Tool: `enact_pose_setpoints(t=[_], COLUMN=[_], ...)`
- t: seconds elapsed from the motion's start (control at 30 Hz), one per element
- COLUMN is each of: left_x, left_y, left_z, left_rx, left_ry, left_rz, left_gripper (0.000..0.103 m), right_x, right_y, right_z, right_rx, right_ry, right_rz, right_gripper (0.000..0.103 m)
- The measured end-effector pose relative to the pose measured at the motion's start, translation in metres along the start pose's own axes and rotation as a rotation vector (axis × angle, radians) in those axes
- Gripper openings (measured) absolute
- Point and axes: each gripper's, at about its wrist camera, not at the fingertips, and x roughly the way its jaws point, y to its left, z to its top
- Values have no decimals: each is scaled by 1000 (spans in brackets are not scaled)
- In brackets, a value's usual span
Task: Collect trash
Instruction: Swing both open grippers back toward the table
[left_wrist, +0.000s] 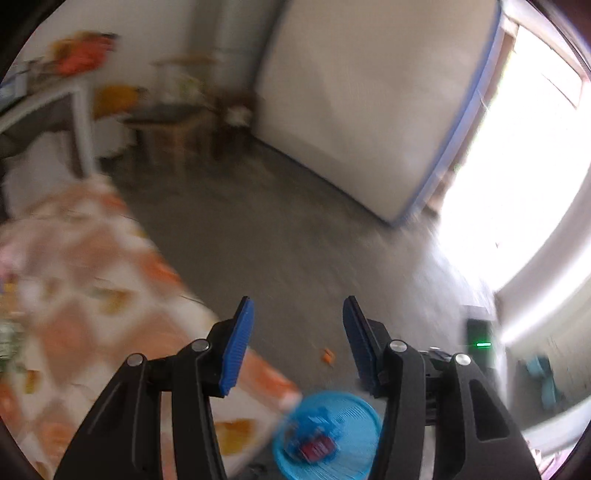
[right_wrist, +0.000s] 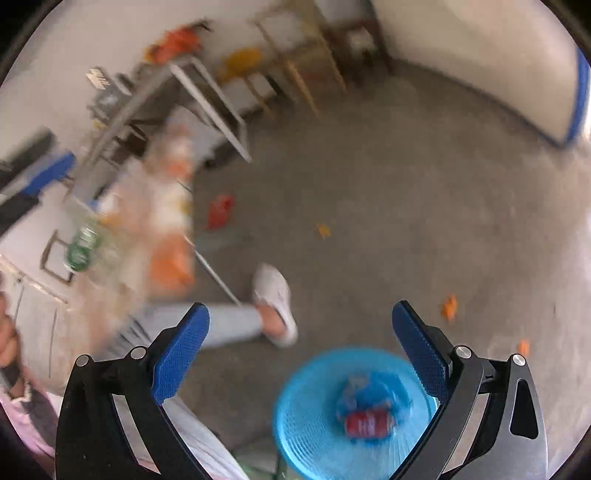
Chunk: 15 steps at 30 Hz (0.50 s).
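Both hand-held grippers, left (left_wrist: 298, 306) and right (right_wrist: 300, 314), hang apart and empty above the blue bin (right_wrist: 314, 413).
Bin holds a red can (right_wrist: 364, 424); orange scraps (right_wrist: 448, 305) and a red wrapper (right_wrist: 220, 211) remain on the floor (right_wrist: 406, 206), so I judge collecting partway done.

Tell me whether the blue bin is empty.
Not empty: the blue bin holds a red can and crumpled blue trash.

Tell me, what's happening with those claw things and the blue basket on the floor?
A person is picking up trash with a gripper in each hand. Right now the left gripper and the right gripper are both open and empty, held above the blue basket. A red can and some blue wrapping already lie inside. Small orange scraps and a red wrapper are on the grey floor, not yet collected. The pictures are blurry.
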Motion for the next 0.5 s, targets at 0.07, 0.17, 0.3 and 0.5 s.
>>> enact_pose_setpoints(t=[0.07, 0.17, 0.3, 0.5], left_x=[-24, -58, -104, -160], left_y=[38, 105, 208, 352], left_z=[6, 11, 7, -14], left_rx=[-48, -143, -303, -451], left_ry=[-42, -79, -100, -110], left_rz=[71, 177, 317, 550], left_gripper=[54, 54, 54, 63], right_x=[-2, 8, 40, 86], right_y=[24, 72, 130, 221], right_z=[20, 53, 81, 112], right_rx=[-48, -120, -218, -367], right_ry=[-30, -42, -25, 49], right_rz=[50, 147, 238, 349], right_gripper=[95, 95, 95, 95])
